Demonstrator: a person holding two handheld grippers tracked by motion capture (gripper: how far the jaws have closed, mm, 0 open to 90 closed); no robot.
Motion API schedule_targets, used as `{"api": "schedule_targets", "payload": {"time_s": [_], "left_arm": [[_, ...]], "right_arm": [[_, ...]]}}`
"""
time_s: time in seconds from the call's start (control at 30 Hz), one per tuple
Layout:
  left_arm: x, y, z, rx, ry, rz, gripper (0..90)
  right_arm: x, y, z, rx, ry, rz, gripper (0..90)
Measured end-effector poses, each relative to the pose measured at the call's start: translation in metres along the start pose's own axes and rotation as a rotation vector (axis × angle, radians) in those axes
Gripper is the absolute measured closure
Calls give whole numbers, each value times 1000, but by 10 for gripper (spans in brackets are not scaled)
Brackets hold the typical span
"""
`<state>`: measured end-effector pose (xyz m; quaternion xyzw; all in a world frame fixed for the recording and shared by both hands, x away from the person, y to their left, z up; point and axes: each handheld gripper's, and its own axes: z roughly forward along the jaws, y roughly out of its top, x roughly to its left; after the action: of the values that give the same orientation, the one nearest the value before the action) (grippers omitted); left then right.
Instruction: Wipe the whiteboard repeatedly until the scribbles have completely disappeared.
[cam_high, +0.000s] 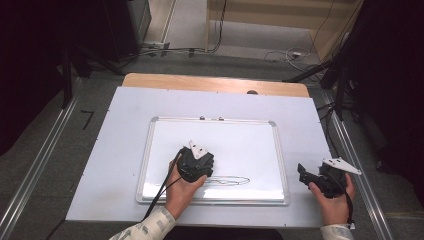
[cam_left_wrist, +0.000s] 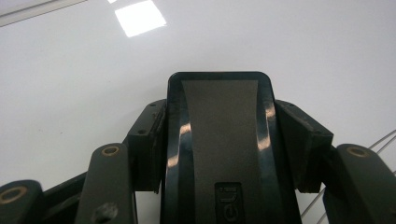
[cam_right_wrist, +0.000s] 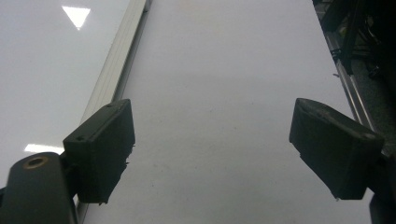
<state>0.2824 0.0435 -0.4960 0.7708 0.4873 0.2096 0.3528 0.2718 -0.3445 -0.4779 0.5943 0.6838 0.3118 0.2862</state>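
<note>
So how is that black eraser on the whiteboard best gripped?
Across its two long sides, coming from above, as the left gripper does now: the eraser is a narrow block with straight, parallel sides, lying flat on the whiteboard, so the jaws clamp squarely. The right gripper is open, off the board.

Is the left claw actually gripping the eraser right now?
Touching. In the left gripper view the left claw has both pads pressed flat against the sides of the black eraser, with no gap on either side, over the whiteboard.
</note>
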Motion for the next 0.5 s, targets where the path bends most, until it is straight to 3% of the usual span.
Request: {"api": "schedule_targets", "payload": {"time_s": [0.5], "left_arm": [[-17,8,9,0,-21,19,411]], "right_arm": [[0,0,0,0,3,-2,130]]}}
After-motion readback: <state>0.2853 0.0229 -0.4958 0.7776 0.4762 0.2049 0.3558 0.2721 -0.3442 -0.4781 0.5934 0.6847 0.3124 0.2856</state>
